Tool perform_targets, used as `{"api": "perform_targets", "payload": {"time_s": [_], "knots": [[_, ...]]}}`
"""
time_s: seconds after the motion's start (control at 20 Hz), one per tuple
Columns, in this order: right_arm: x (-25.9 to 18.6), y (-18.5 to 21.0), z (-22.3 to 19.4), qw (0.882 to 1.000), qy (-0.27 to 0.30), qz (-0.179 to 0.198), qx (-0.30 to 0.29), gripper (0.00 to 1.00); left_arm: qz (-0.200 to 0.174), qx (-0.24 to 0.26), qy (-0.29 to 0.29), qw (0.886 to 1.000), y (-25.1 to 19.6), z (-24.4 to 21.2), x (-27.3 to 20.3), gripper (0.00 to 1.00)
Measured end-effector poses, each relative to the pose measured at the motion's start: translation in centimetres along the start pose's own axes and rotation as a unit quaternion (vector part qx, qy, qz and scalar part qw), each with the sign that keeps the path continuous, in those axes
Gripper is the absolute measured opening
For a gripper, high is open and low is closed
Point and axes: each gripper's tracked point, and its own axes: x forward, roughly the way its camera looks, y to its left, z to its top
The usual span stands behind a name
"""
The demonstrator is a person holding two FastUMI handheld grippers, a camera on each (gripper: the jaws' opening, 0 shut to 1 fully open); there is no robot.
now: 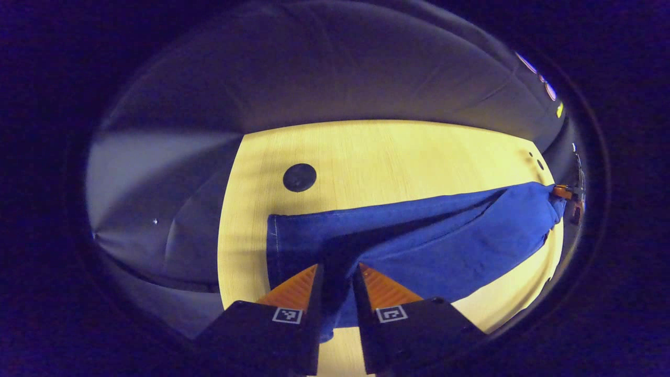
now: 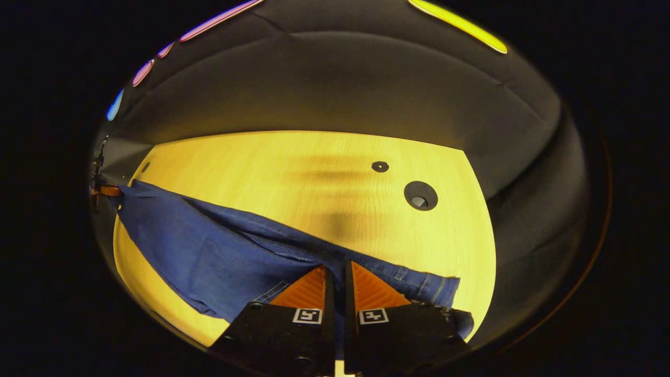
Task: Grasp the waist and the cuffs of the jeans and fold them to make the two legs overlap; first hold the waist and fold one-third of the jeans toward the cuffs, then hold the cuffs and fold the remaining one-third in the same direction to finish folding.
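Left gripper view shows our left gripper point(image 1: 337, 269) pinched on the cuffs of the jeans point(image 1: 419, 235), which stretch across the table point(image 1: 392, 152). Our right gripper point(image 2: 335, 269) is pinched on the waist. We think jeans are soft, thick and a bit heavy, so they sag; holding both ends works best.

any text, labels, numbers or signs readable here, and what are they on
No readable words, brands or numbers.
Left hand-held gripper: two square black-and-white marker tags, a pattern, not text.
Right hand-held gripper: two tags of the same kind, also not text.
Jeans: no label or patch visible on the cloth.
Table: bare wood with round holes, no markings.
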Motion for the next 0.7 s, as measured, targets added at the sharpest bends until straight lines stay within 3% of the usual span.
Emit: {"api": "perform_targets", "payload": {"time_s": [0.05,0.1,0.2,0.3,0.45,0.6,0.7], "knots": [[0.1,0.0,0.0,1.0,-0.002,0.006,0.006,0.18,0.029,0.005,-0.007,1.0,1.3,0.2,0.1,0.44],[0.1,-0.3,0.3,1.0,-0.008,0.01,0.011,0.22,0.05,0.008,-0.02,0.999,2.3,0.8,-0.6,0.65],[-0.3,-0.8,1.7,0.999,-0.042,0.019,0.025,0.41,0.067,-0.001,-0.068,0.995,2.8,2.5,-2.9,0.86],[-2.2,-1.0,3.6,0.995,-0.073,0.039,0.057,0.63,0.05,-0.017,-0.14,0.989,2.2,4.4,-6.0,0.92],[-6.1,-3.6,6.5,0.984,-0.126,0.028,0.123,1.0,0.014,-0.011,-0.249,0.968,0.4,5.9,-12.5,0.94],[-10.1,-6.0,5.0,0.968,-0.116,0.005,0.223,0.98,-0.026,0.008,-0.307,0.951,-1.8,4.3,-17.7,0.95],[-11.9,-7.7,1.3,0.953,-0.09,-0.029,0.287,0.98,-0.062,0.013,-0.341,0.938,-2.3,2.2,-21.7,0.95]]}}
